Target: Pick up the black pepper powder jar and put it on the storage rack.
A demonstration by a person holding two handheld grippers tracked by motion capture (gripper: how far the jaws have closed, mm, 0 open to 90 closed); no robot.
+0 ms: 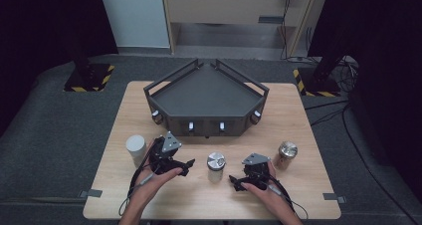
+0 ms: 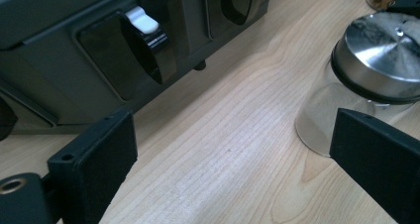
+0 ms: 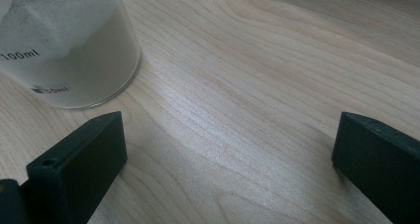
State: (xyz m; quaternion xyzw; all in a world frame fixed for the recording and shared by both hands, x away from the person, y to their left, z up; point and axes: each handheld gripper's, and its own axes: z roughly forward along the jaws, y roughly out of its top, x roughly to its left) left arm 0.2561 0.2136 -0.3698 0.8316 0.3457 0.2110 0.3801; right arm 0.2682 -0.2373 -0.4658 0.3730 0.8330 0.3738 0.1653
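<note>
Since both claws, left claw and right claw, gape wide and hold nothing, the lidded jar standing lower center on the tabletop looks ungrabbed; everything's left, probably.

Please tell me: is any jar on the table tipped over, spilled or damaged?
Nothing stands out. The white jar, the middle jar with its metal lid and the right jar all stand upright on the table, no spill around them. Left gripper and right gripper are open, holding nothing.
</note>
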